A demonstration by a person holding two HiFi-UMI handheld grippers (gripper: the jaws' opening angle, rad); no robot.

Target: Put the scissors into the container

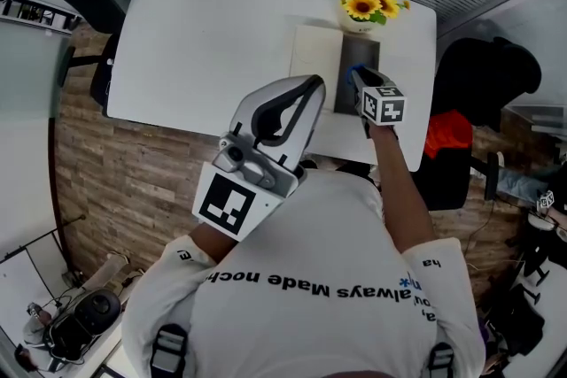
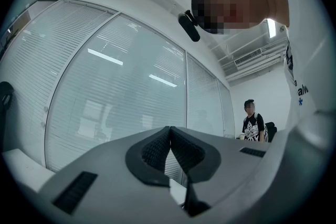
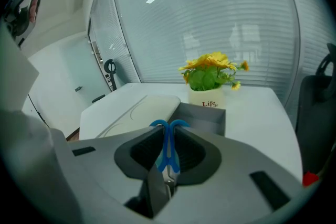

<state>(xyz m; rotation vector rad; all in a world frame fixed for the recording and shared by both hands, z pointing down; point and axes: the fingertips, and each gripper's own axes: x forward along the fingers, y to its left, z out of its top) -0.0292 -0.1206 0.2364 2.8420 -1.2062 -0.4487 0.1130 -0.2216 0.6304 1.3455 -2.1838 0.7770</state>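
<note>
My right gripper point(image 3: 168, 131) is shut on blue-handled scissors point(image 3: 169, 150), whose handle loops stick out past the jaw tips toward the grey open container point(image 3: 206, 116). In the head view the right gripper point(image 1: 359, 77) hangs over the dark container point(image 1: 354, 88), which lies beside a cream lid point(image 1: 315, 56) on the white table point(image 1: 204, 49). The left gripper point(image 1: 310, 88) is raised near my chest, its jaws shut on nothing; in the left gripper view it point(image 2: 169, 131) points up at a glass wall.
A white pot of yellow flowers point(image 1: 368, 6) point(image 3: 212, 81) stands just behind the container. A black chair with a red cloth point(image 1: 461, 128) is at the table's right, another chair point(image 1: 84, 0) at its left. A person point(image 2: 254, 120) stands far off.
</note>
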